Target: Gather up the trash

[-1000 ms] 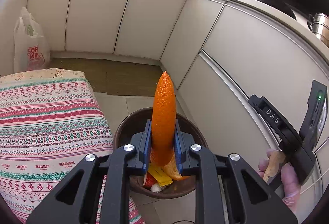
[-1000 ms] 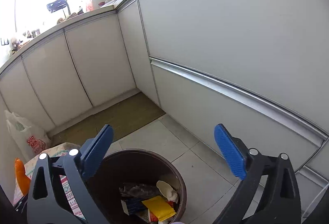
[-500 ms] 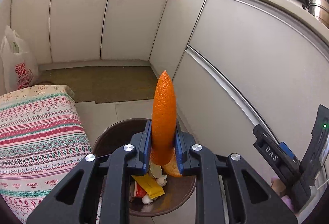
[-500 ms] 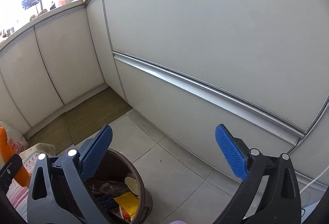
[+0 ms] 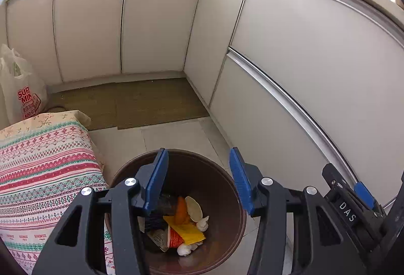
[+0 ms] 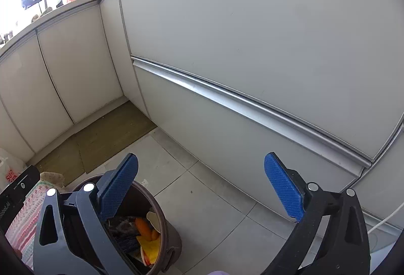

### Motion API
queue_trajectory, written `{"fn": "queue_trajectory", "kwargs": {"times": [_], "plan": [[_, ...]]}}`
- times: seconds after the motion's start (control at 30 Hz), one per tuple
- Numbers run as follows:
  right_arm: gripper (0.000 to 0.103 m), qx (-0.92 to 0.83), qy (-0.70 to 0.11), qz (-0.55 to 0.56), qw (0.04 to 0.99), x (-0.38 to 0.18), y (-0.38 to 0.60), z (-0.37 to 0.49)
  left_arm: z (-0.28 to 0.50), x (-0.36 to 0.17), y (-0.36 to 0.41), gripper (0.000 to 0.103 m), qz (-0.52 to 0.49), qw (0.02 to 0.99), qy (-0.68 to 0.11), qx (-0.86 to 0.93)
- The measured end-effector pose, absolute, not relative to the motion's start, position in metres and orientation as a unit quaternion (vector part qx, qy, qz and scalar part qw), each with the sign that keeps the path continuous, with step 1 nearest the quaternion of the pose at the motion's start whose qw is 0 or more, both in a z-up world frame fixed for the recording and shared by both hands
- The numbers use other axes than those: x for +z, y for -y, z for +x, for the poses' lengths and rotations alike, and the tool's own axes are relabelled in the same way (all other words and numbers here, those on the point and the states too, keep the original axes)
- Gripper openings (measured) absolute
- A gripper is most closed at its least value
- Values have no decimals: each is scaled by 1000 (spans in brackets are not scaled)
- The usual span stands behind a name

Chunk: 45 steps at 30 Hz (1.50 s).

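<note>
A brown round trash bin (image 5: 227, 189) stands on the tiled floor, also low left in the right wrist view (image 6: 171, 239). Inside lie an orange peel (image 5: 180, 211), a yellow wrapper (image 5: 189, 232), white scraps and dark packaging. The peel (image 6: 142, 225) shows there too. My left gripper (image 5: 198, 169) hangs right over the bin, its jaws opening with nothing between the blue pads. My right gripper (image 6: 202, 184) stands wide open and empty beside the bin, toward the cabinet front; its body also shows at the left wrist view's right edge.
White cabinet fronts (image 5: 303, 68) wrap around the corner close to the bin. A patterned cloth-covered surface (image 5: 38, 169) lies left of it. A white plastic bag (image 5: 17, 88) stands in the far left corner. A brown mat (image 5: 141, 100) covers the floor beyond.
My left gripper let go of the orange peel, which now lies in the bin. Its jaws have spread apart. The right gripper stayed open and swung a little toward the cabinet.
</note>
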State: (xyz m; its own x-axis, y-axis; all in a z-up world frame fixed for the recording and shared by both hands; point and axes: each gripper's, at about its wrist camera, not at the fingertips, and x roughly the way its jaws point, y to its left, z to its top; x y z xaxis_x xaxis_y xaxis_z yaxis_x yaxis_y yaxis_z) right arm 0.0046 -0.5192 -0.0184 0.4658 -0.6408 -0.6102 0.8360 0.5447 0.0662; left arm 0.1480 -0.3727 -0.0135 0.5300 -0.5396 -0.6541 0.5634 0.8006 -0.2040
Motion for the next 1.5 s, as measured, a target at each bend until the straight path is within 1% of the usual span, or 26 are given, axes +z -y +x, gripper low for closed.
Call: {"fn": "queue_trajectory", "kwargs": {"times": [0.2, 0.4, 0.47, 0.5, 0.57, 0.63, 0.8, 1.07, 1.13, 1.2, 1.27, 1.3, 1.4, 1.5], "plan": [[96, -437, -269, 178, 840, -17, 516, 5, 150, -17, 371, 52, 20, 873, -376, -310], [96, -431, -271, 173, 843, -16, 511, 4, 145, -16, 366, 61, 24, 877, -374, -302], [96, -428, -271, 171, 845, -15, 508, 3, 143, -14, 361, 71, 24, 880, -370, -296], [96, -426, -271, 170, 846, -14, 507, 2, 142, -13, 358, 74, 25, 883, -368, -292], [96, -421, -271, 168, 849, -13, 502, 2, 138, -11, 350, 88, 27, 891, -360, -276], [96, -414, -270, 165, 854, -11, 495, 1, 134, -8, 339, 92, 29, 897, -354, -263], [96, -388, -259, 137, 874, -2, 463, 0, 125, 2, 313, 95, 51, 912, -339, -224], [96, -363, -201, 95, 905, 22, 389, -24, 79, 34, 228, 96, 51, 949, -268, -160], [96, -348, -159, 72, 921, 34, 361, -39, 60, 41, 203, 96, 52, 954, -257, -146], [96, -354, -85, 48, 930, 45, 328, -66, 49, 41, 181, 96, 41, 940, -286, -179], [96, -352, -25, 47, 934, 44, 302, -91, 34, 36, 152, 96, 15, 937, -297, -183], [96, -336, -23, 48, 940, 42, 294, -98, 28, 33, 138, 96, 4, 942, -293, -165], [96, -289, -102, 42, 951, 30, 273, -94, 12, 22, 105, 96, -9, 953, -269, -137], [96, -277, -128, 29, 952, 18, 257, -91, 5, 13, 91, 96, -9, 955, -266, -132]]}}
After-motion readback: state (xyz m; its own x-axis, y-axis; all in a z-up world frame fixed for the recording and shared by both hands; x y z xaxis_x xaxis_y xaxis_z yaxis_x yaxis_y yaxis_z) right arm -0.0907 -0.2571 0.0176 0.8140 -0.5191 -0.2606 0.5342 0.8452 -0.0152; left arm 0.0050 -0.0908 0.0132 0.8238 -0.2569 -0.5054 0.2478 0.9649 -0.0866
